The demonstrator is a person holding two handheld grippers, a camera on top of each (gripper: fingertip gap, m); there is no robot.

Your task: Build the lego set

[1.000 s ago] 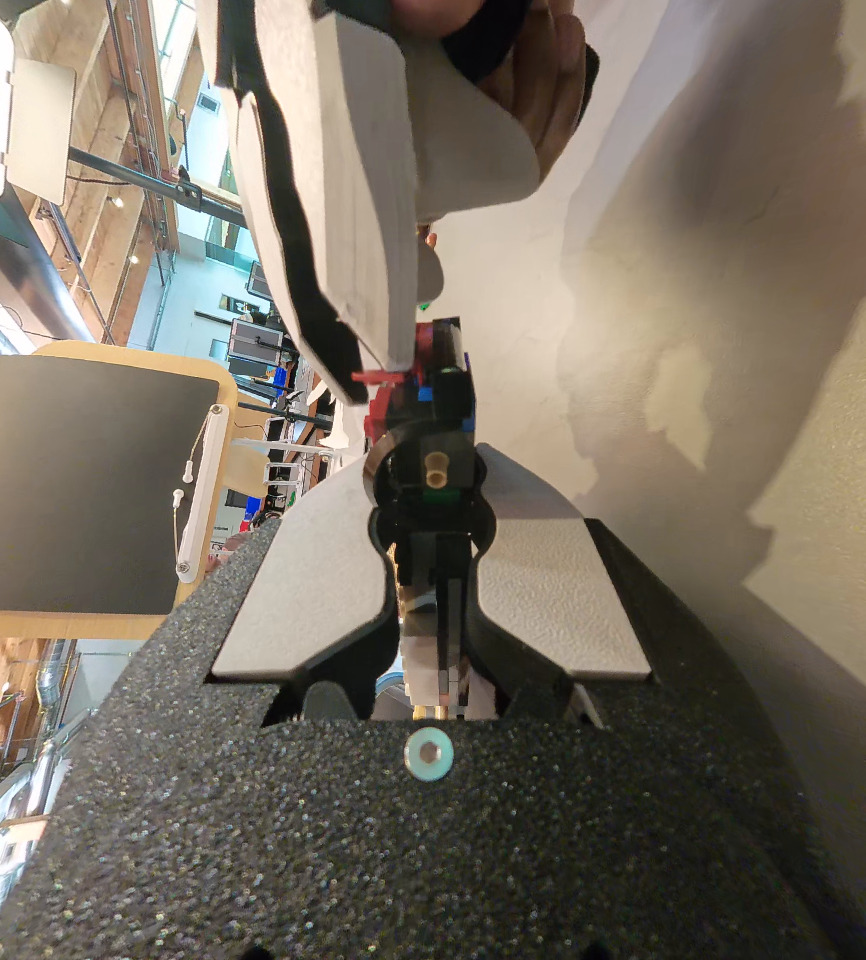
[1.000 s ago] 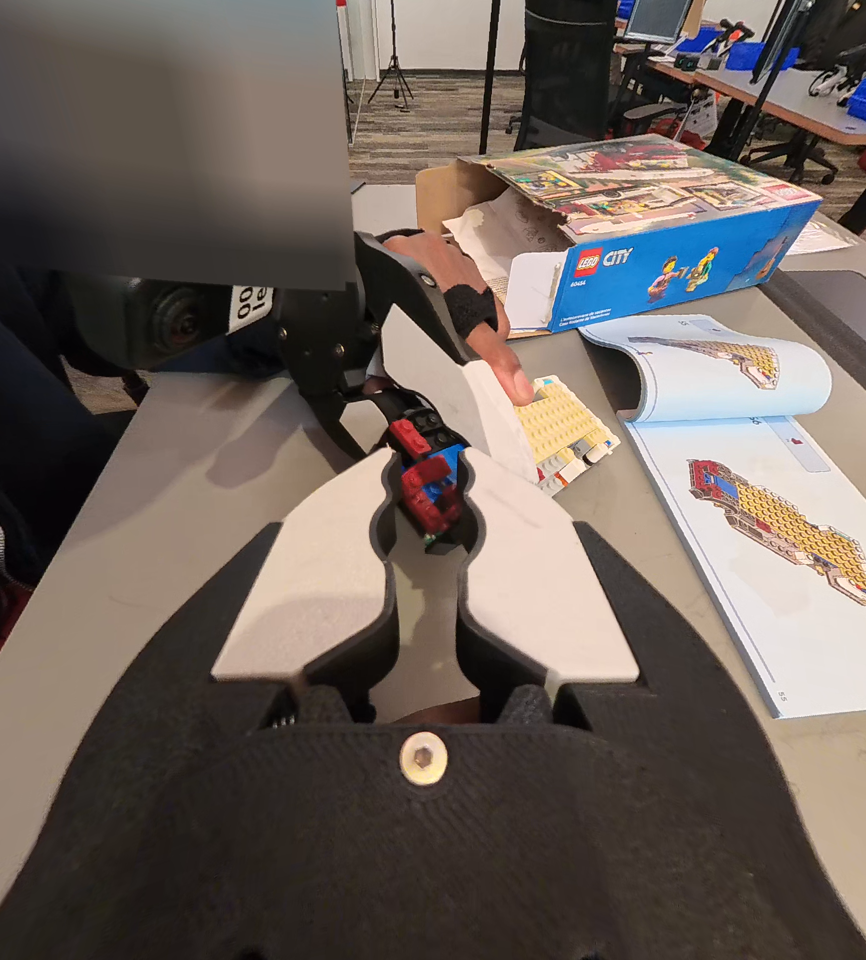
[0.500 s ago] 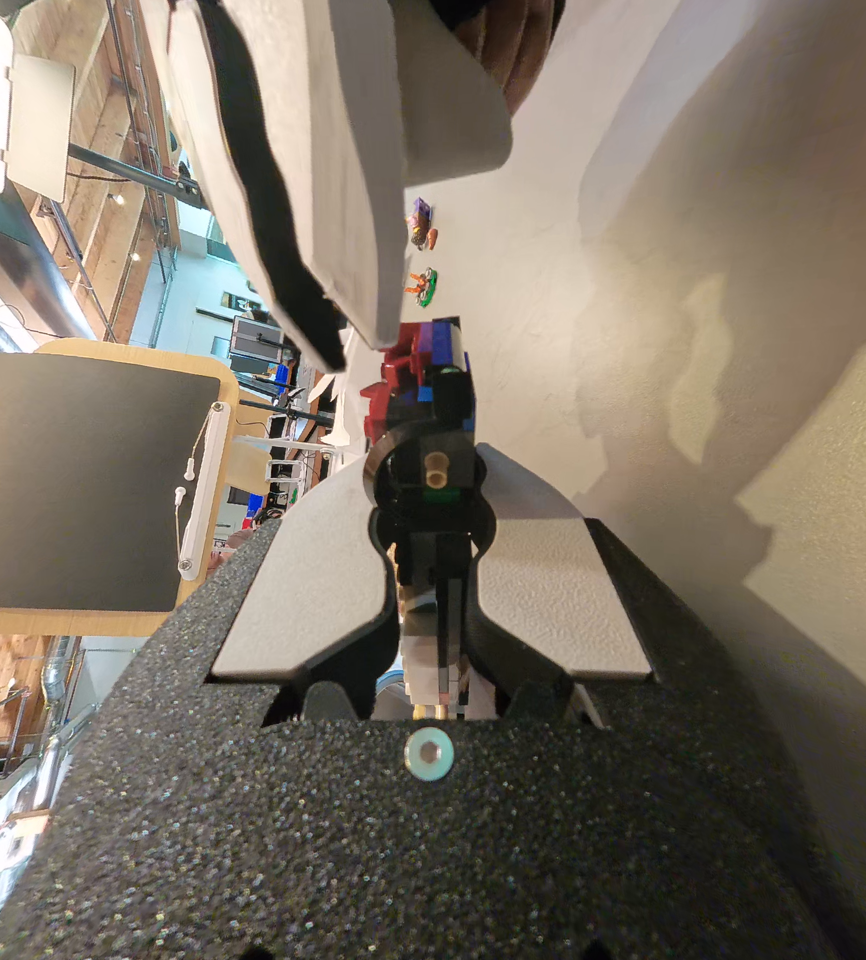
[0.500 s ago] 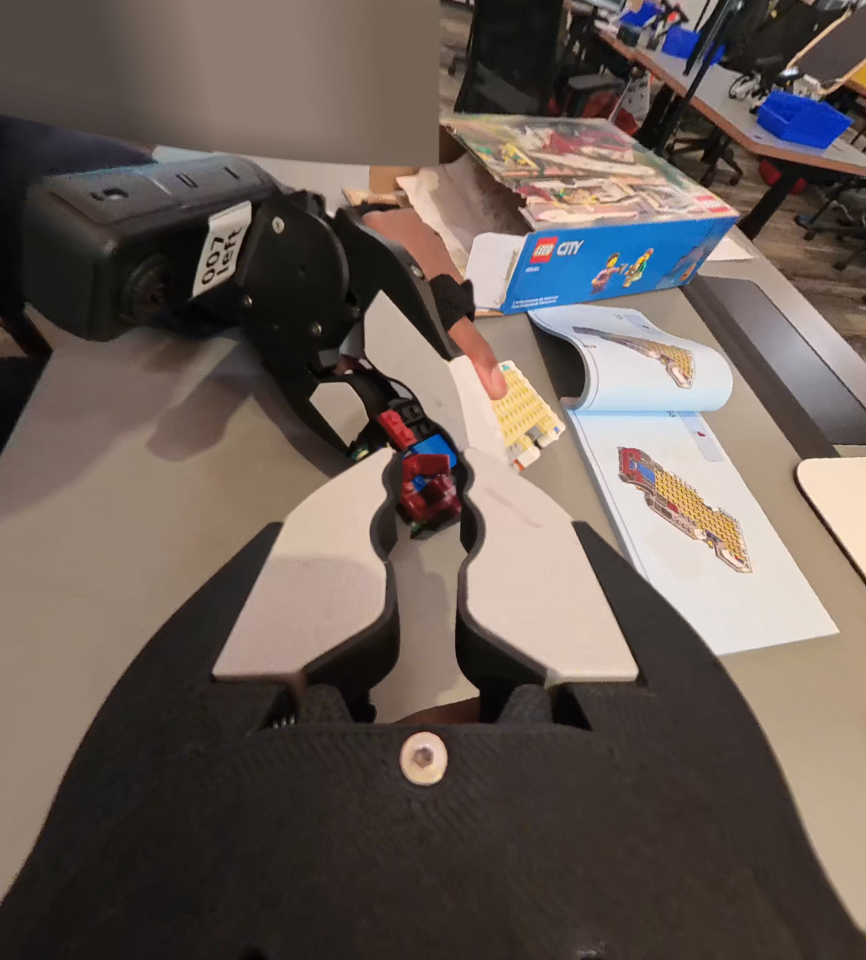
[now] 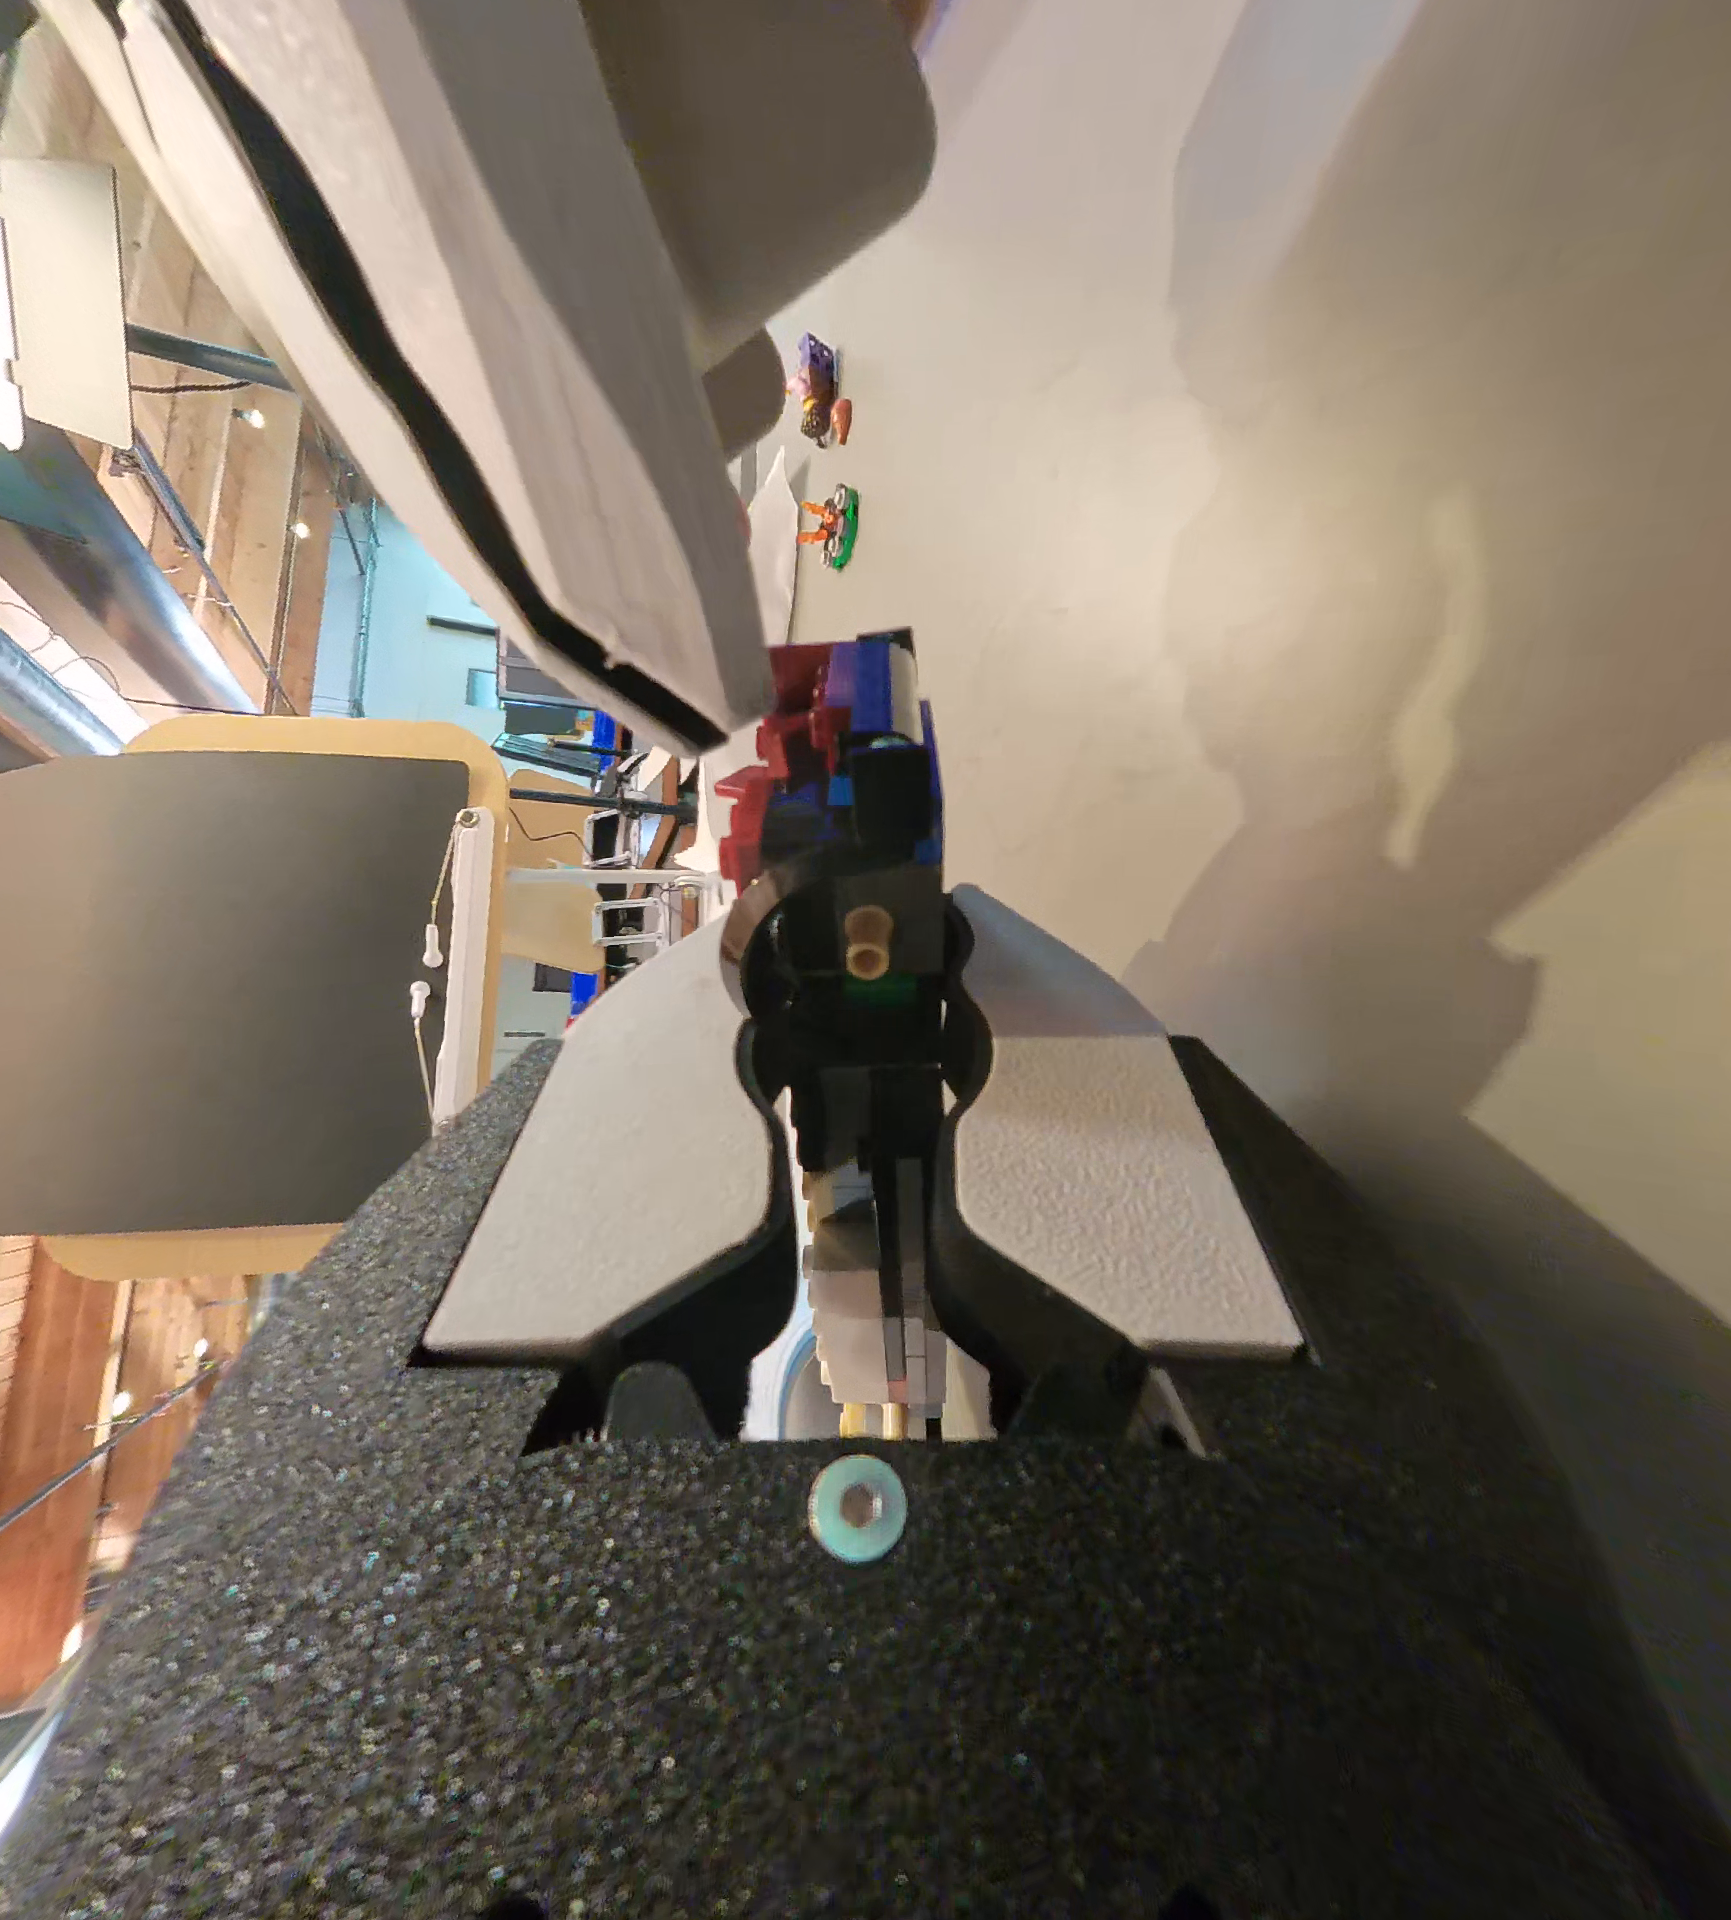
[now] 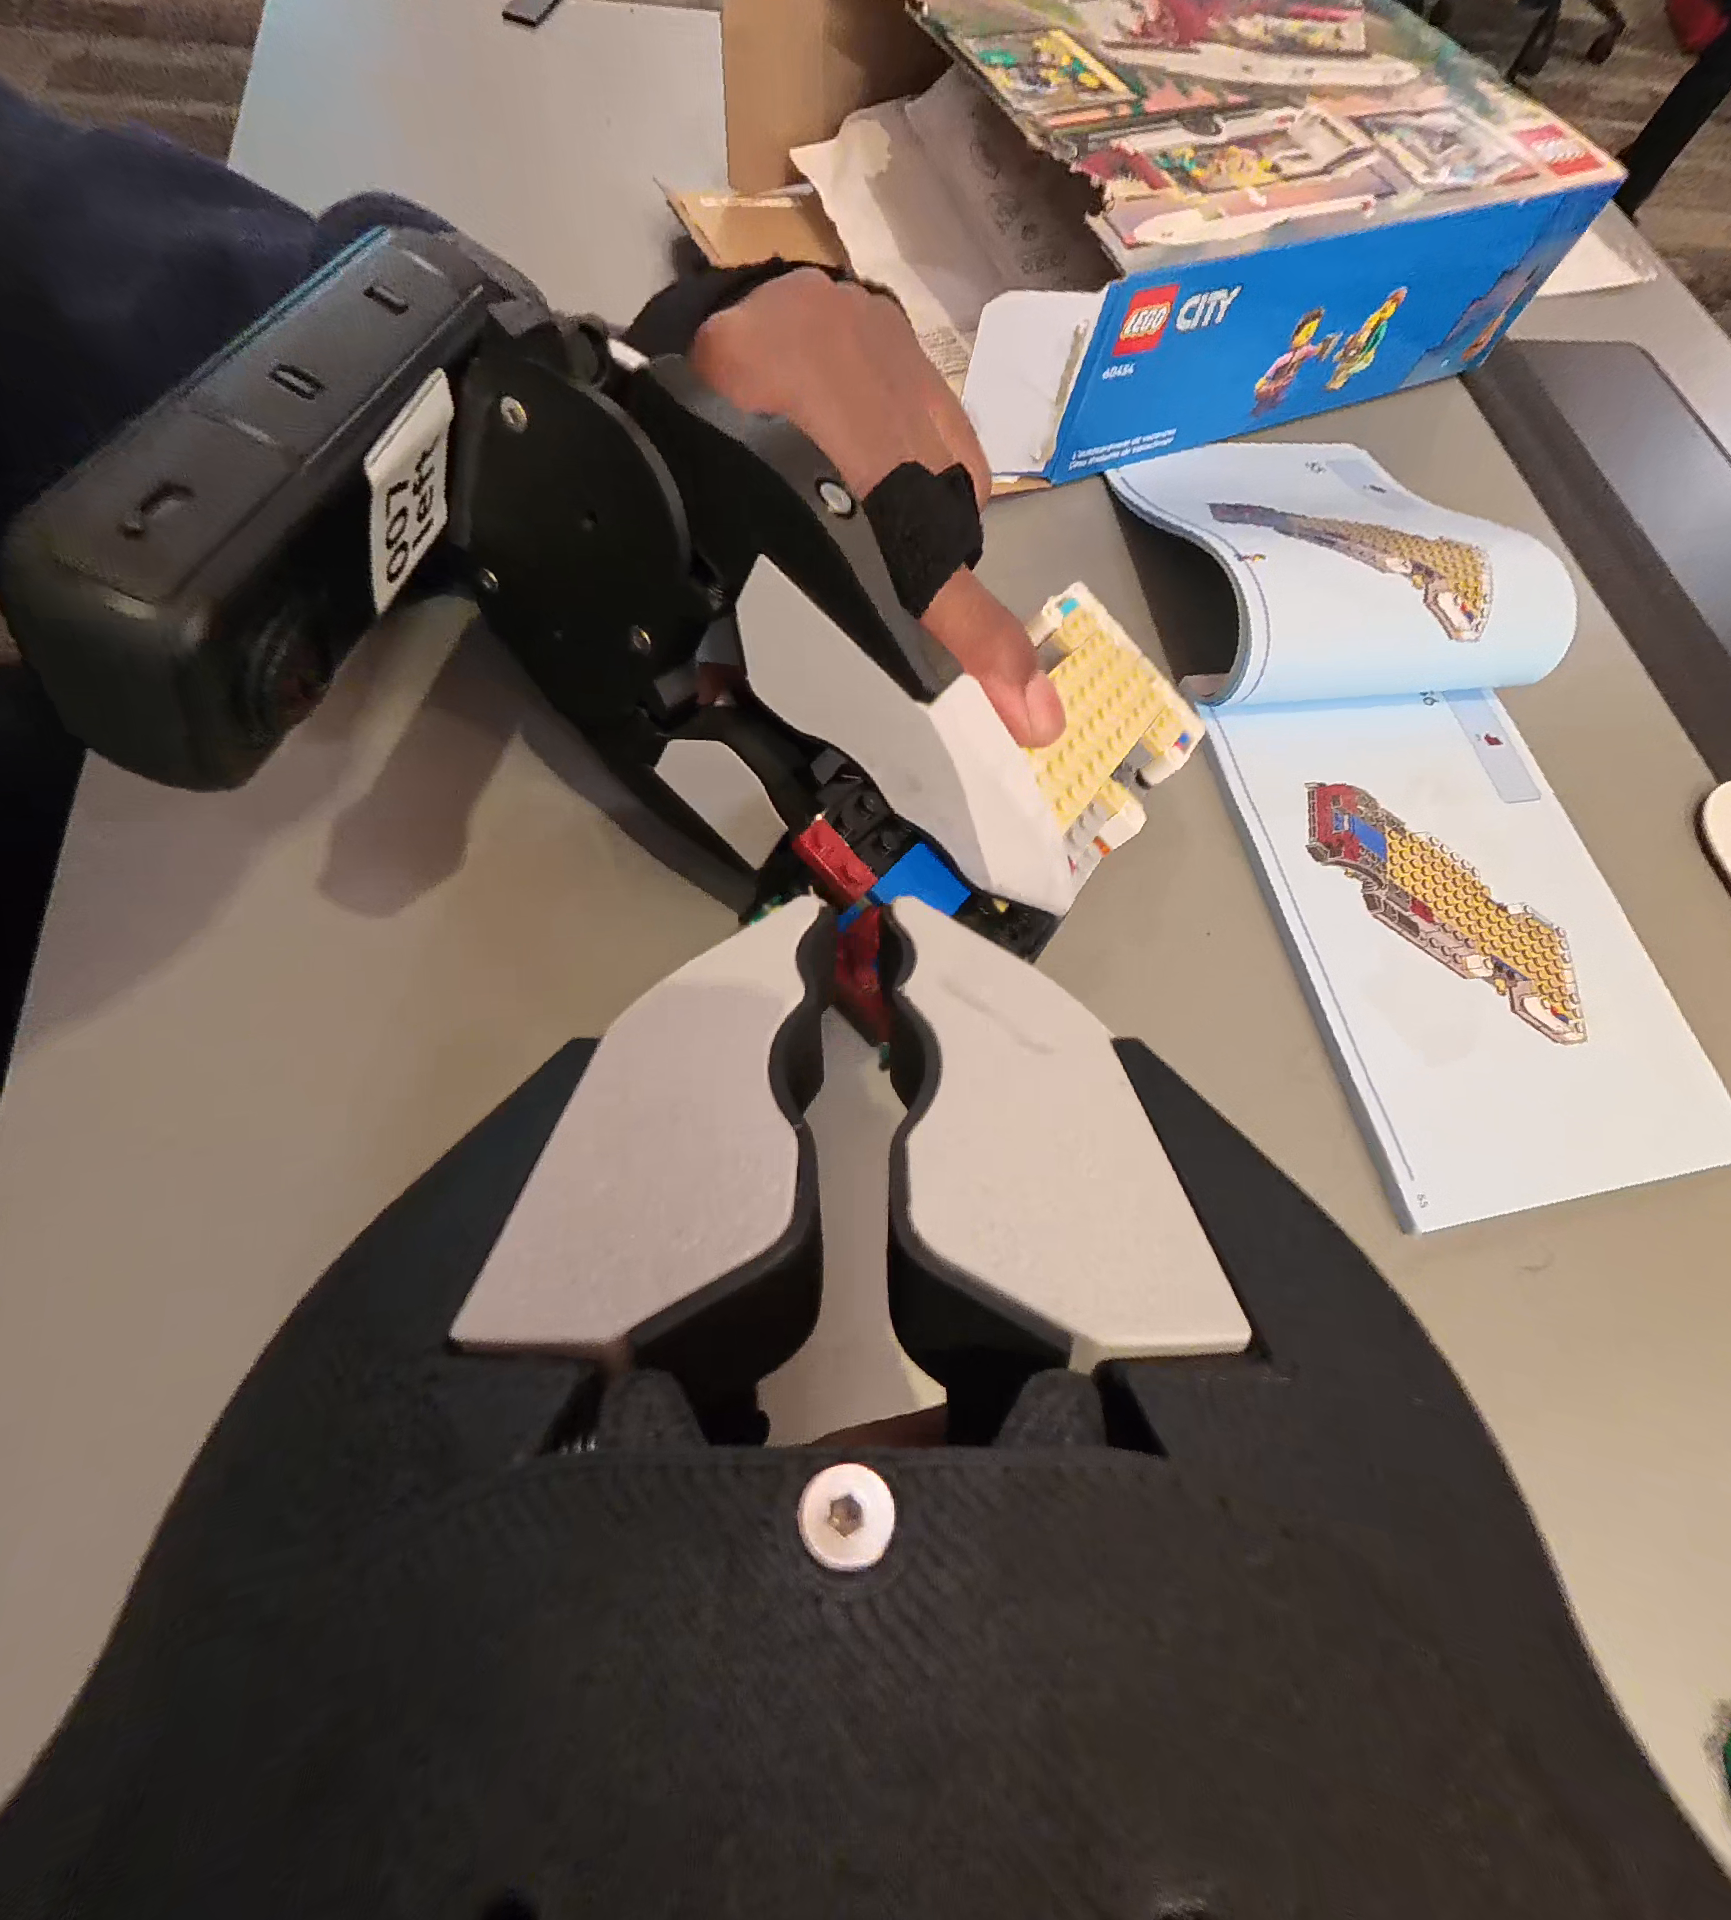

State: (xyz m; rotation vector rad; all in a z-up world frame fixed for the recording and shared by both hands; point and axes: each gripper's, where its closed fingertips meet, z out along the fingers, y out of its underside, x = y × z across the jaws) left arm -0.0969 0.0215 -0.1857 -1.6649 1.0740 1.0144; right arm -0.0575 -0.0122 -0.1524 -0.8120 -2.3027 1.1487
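Two hand-held tongs are meeting over a grey counter (image 6: 217, 1039): the left tongs (image 5: 856, 935) are clamping a part-built brick model (image 6: 1100, 717), tan-studded with a black, blue and red end, while the right tongs (image 6: 856, 935) are closing almost fully on a dark red piece (image 6: 861, 982) at that end. The build is looking under way, not finished; whether the red piece is seated cannot be told. At 1 o'clock, an open blue box (image 6: 1308, 312) is holding paper sheets (image 6: 923, 208), with an open booklet (image 6: 1412, 831) at 3 o'clock.
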